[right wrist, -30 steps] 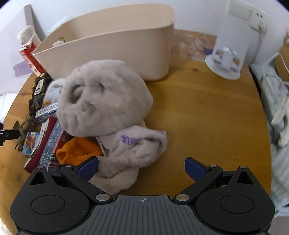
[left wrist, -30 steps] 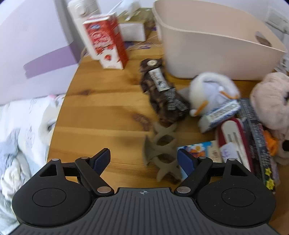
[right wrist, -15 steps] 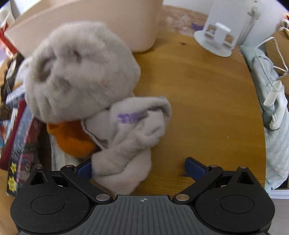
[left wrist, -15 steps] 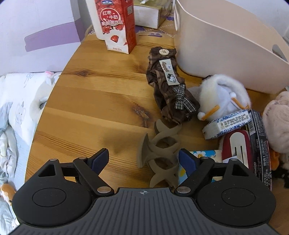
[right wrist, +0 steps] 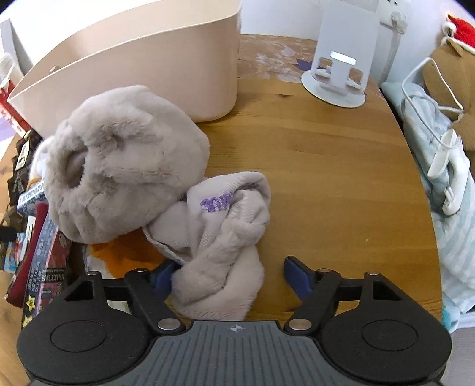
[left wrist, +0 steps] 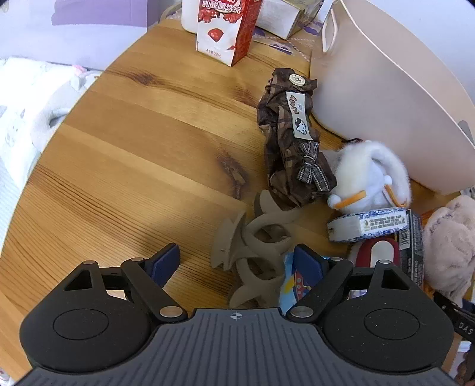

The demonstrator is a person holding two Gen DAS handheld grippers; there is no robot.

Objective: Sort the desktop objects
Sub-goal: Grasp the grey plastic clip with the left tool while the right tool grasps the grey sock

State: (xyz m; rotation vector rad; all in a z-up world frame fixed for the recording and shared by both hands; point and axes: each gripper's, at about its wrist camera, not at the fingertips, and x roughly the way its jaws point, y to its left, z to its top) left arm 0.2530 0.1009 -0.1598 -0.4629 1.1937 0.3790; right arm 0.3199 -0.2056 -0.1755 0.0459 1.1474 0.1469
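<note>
A round, knotty pine table [left wrist: 124, 154] fills the middle of the room, its honey-coloured boards lit by soft daylight. Pale white wall [right wrist: 276, 14] stands behind it, with a white socket plate [right wrist: 394, 12] up in the corner. Light patterned bedding [left wrist: 20, 112] lies alongside, pale blue striped fabric [right wrist: 454, 237] opposite.

L gripper [left wrist: 237, 261] jaws wide (not touching) round hair claw [left wrist: 252, 246].

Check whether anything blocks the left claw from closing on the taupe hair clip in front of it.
Nothing visible does. The left claw is open with the hair clip already lying between its fingers on the bare table. One caution: the colourful card sits against the right-hand finger, so it may get pinched along with the clip.
</note>
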